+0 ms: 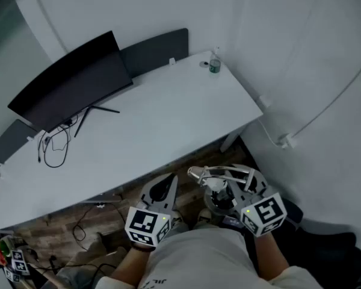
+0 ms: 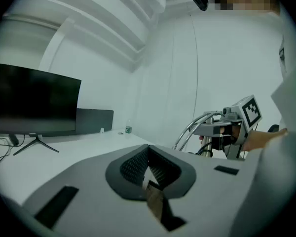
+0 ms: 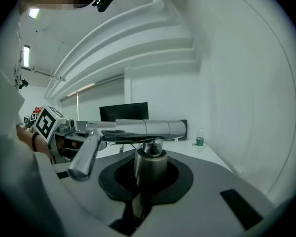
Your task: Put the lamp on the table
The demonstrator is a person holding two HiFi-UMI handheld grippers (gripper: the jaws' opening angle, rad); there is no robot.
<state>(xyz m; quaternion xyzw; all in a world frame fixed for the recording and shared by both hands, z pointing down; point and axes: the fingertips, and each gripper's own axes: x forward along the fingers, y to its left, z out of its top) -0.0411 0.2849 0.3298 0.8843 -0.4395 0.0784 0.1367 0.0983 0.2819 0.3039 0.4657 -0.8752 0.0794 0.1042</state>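
**A:** Where is the lamp (image 3: 138,130) sitting right now?

**B:** It isn't sitting anywhere. It's hanging in the air, short of the near edge of the bench (image 1: 168,119), over the wooden floor (image 1: 186,167) and close to the person's body. The right claw (image 3: 149,171) is clenching its thick upright post, just under the joint where the long horizontal tube is crossing.

**A:** And the left claw (image 2: 149,168)?

**B:** It's hovering just beside the lamp with its jaws drawn together and nothing between them.

**A:** How are you expecting the lamp to behave?

**B:** It's looking like polished metal all over, so I'm judging it stiff, fairly heavy for its size, and slick under the pads. The tubes are sticking out sideways from the post, so the weight is probably pulling off-centre and trying to twist in the grip. The joints may also be swinging loose.

**A:** So the post is the right place to hold it?

**B:** I'm thinking so. It's the thickest, roundest part and it's lying close to the balance line. Gripping a thin arm would be inviting a slip or a folding joint.

**A:** Where is there room for it?

**B:** The bare stretch between the monitor (image 1: 72,80) and the bottle (image 1: 214,65) is looking roomy.
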